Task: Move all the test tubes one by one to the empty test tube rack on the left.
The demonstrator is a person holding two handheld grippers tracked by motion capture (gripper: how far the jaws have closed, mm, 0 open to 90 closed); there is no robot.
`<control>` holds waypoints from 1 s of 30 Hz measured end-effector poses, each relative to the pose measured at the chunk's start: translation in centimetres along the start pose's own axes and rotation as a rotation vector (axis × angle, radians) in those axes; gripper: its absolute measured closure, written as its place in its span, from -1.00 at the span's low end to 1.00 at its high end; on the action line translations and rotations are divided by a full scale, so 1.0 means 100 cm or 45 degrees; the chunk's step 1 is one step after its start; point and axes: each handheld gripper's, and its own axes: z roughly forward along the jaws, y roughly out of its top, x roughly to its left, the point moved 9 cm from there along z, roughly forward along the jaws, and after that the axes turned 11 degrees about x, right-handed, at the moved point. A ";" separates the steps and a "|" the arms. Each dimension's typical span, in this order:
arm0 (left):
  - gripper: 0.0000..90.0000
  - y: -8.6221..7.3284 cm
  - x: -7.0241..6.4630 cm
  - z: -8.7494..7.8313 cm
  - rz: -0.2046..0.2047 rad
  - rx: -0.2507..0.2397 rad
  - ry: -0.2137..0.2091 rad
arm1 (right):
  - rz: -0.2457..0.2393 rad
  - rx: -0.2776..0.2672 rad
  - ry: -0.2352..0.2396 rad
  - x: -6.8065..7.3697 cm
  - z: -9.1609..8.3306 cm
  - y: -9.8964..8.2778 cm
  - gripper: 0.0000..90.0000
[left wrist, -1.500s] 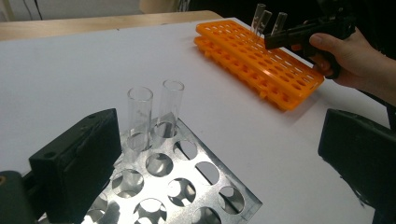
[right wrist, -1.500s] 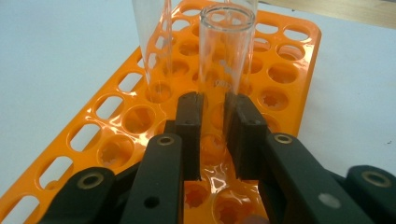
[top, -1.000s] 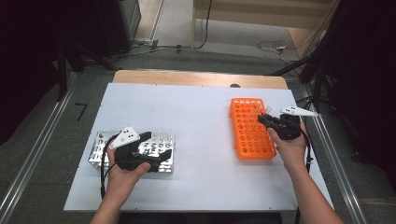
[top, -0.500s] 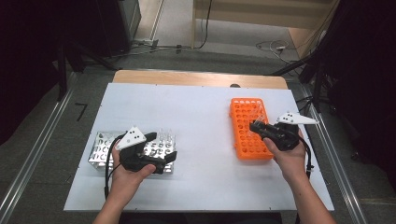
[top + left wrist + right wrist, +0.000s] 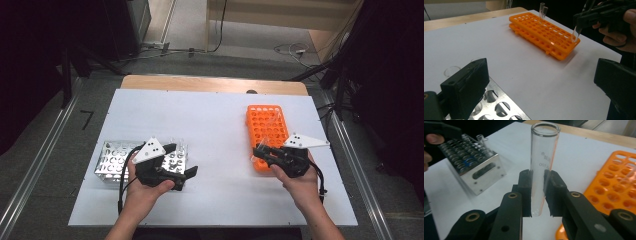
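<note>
- The metal tube rack [image 5: 142,159] sits at the left of the white table [image 5: 210,115]. From the right gripper view a couple of glass tubes [image 5: 484,143] stand at its far end, and most holes look empty, so it seems to be one end of a tube transfer.
- The left gripper [image 5: 186,172] rests by that rack's near right corner. In its own view the jaws stand wide apart with nothing between them, probably just steadying the rack or waiting.
- The bare middle of the table leaves a clear lane between the racks.
- The orange tube rack [image 5: 267,132] lies at the right, two tubes [image 5: 542,11] upright at its far end.
- The right gripper [image 5: 262,151] hovers at that rack's near end, jaws pinching a clear test tube [image 5: 541,167] around its lower half. It is held upright, mouth up, so it can drop straight into a hole.
</note>
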 end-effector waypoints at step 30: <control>-0.01 0.017 -0.061 0.014 0.122 -0.034 -0.185 | -0.238 0.115 0.163 0.091 0.035 -0.008 0.64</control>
